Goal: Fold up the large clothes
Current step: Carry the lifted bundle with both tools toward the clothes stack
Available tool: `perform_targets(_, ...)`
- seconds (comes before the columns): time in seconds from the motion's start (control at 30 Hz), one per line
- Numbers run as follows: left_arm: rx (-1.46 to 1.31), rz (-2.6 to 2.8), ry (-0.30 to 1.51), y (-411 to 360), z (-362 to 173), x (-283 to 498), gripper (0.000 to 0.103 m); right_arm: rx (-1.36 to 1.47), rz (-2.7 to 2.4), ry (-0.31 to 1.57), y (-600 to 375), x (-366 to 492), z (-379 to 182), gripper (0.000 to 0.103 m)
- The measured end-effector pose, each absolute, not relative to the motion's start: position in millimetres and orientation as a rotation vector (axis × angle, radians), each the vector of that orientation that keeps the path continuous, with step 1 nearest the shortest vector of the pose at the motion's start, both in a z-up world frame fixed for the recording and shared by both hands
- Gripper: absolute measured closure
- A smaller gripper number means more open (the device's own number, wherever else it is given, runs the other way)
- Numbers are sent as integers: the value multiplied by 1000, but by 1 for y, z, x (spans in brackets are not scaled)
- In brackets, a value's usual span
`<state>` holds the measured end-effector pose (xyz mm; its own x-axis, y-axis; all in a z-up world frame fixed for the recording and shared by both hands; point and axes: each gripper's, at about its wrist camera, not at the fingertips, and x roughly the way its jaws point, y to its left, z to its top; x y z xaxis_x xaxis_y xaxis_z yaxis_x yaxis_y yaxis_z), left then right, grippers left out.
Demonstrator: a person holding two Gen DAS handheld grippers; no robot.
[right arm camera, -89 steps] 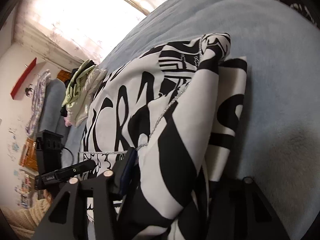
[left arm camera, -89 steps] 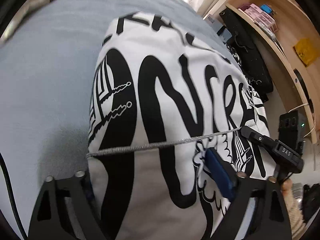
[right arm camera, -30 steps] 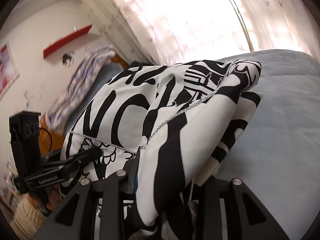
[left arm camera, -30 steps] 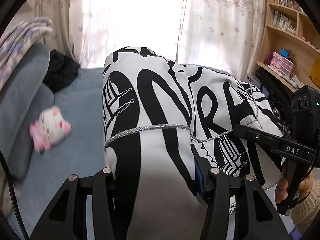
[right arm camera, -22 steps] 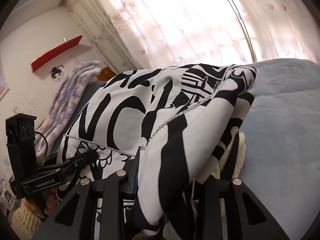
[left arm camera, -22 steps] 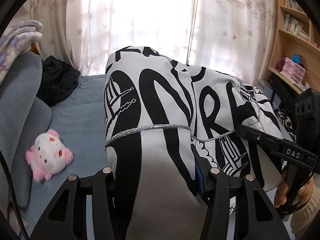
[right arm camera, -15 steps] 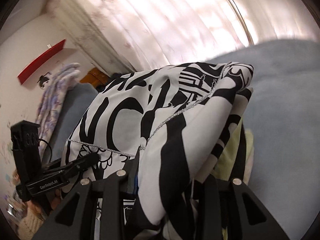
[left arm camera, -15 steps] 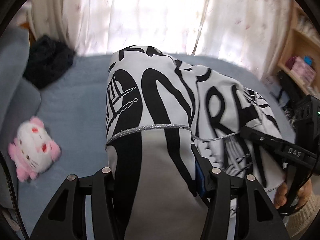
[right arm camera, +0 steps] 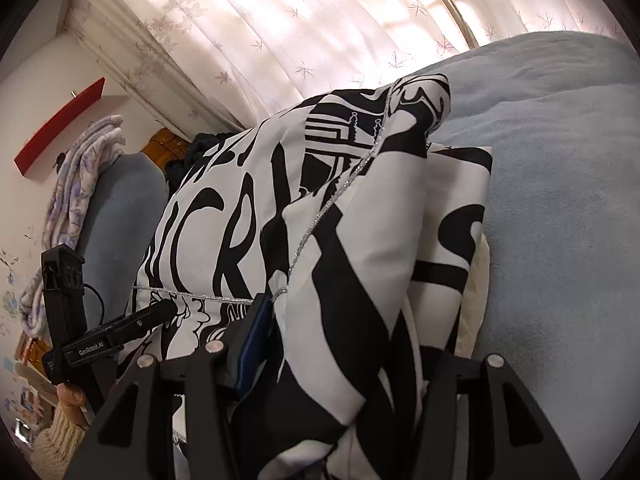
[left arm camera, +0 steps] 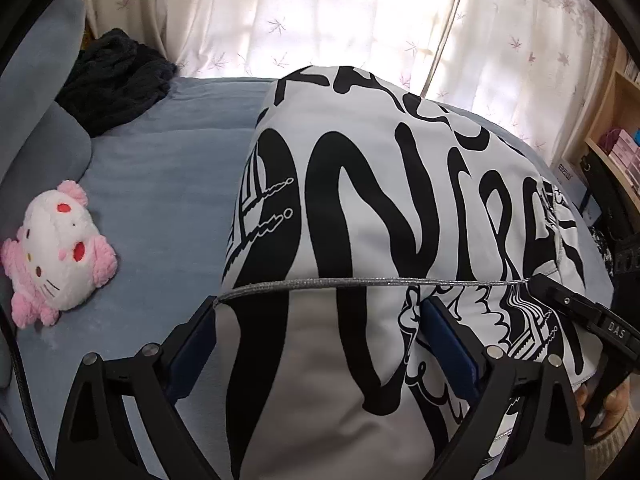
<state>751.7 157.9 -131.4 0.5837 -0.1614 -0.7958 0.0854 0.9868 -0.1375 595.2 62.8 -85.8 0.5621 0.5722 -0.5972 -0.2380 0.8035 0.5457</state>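
A white garment with bold black lettering and a silver trim point(left arm camera: 360, 208) lies as a folded bundle on the blue blanket point(left arm camera: 160, 184). My left gripper point(left arm camera: 318, 308) straddles its near edge; its jaws are opening wide, with the cloth between them and the left pad clear of it. One finger of the right gripper point(left arm camera: 560, 300) pokes into the fold at the right. In the right wrist view the garment point(right arm camera: 340, 240) bulges between the opening jaws of my right gripper point(right arm camera: 348, 328) and hides its right fingertip. A pale yellow cloth point(right arm camera: 476, 288) shows beneath it.
A pink and white plush toy point(left arm camera: 56, 256) lies at the left by a grey-blue cushion point(left arm camera: 40, 120). A black garment heap point(left arm camera: 116, 80) sits at the back left. Curtains point(left arm camera: 320, 12) hang behind, and a wooden shelf point(left arm camera: 616, 120) stands at the right. A hand in a knit sleeve point(right arm camera: 68, 400) holds the left gripper.
Both grippers have come down with the garment onto the blanket. The left jaws have spread wide apart, and the right jaws have widened too. The plush toy now lies nearer.
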Motion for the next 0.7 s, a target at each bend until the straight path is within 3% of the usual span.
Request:
perform_targets(0.17,15,-76,889,141,-113,738,5,383,449,908,66,594,-74,40)
perform_targets(0.43,130,39,757,123,-79,728,12,254,308,884,58,588,-35,40)
perform_targets(0.6,106,71,747,114,-68,738,55,108,227,652,70,574,-5,40)
perform_targets(0.7,100,103,762,111,-77,747,64,96,259,651,85,584,-6,40)
